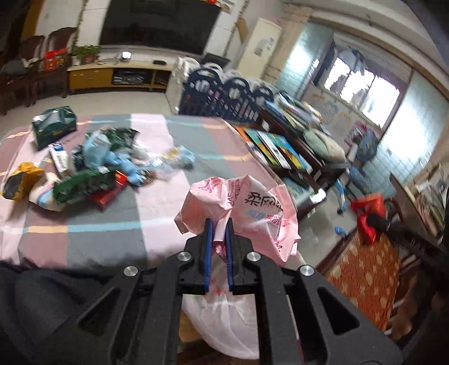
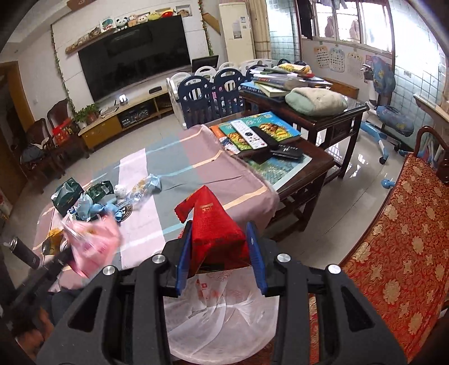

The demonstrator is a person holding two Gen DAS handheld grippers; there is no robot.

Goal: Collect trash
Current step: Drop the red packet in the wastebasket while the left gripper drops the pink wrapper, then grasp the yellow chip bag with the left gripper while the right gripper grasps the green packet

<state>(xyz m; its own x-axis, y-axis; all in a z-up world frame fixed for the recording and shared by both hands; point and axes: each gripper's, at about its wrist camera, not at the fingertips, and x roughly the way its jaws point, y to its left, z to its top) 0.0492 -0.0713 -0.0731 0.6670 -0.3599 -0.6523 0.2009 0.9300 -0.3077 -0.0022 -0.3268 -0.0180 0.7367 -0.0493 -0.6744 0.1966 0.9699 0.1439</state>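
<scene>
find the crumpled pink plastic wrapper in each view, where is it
Left wrist view: the crumpled pink plastic wrapper sits centre frame, pinched in the left gripper above the white trash bag.
Right wrist view: the same wrapper is a blurred pink shape at lower left, left of the right gripper holding the red carton.
Shared landmark: the black wall television.
</scene>
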